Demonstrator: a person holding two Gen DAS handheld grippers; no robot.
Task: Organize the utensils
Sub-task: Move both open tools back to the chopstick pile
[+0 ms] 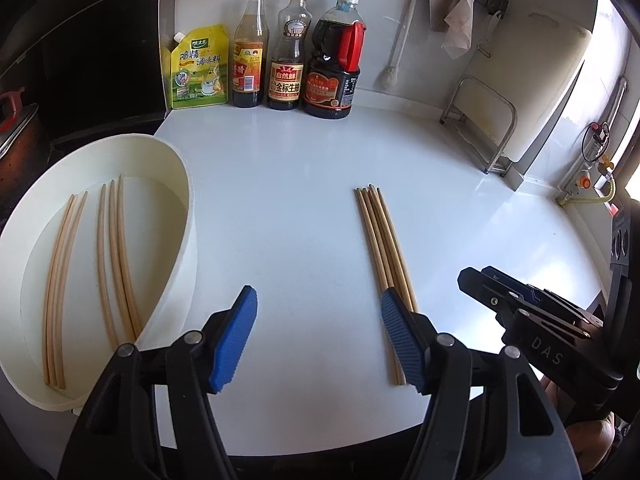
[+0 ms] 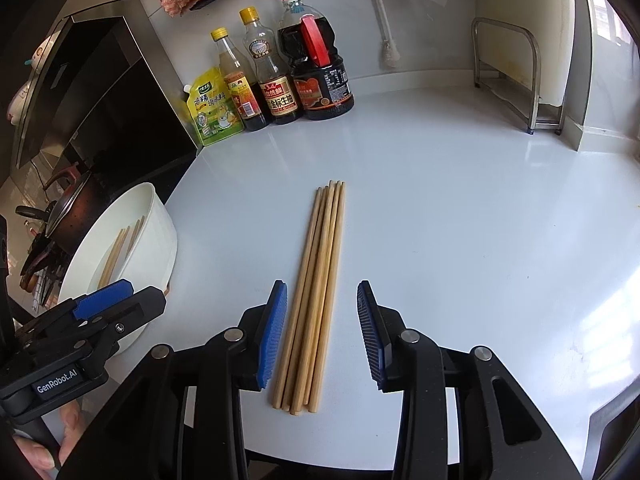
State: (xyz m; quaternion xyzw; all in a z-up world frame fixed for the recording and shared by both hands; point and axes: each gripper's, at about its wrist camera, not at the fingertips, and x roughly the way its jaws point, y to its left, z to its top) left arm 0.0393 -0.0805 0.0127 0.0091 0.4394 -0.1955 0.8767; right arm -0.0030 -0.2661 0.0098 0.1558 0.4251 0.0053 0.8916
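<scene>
Your left gripper [image 1: 316, 336] hovers low over the white countertop [image 1: 280, 208], jaws spread wide and holding nothing, beside the round white plastic tub [image 1: 182, 184] where five pale wooden chopsticks [image 1: 116, 256] lie flat. Its right finger covers part of the loose bundle of wooden chopsticks [image 2: 316, 296] on the counter. Your right gripper [image 2: 322, 332] is level with that bundle, jaws wide either side of it (not touching). In the left wrist view its jaws are seen side-on, the gap hard to make out.
</scene>
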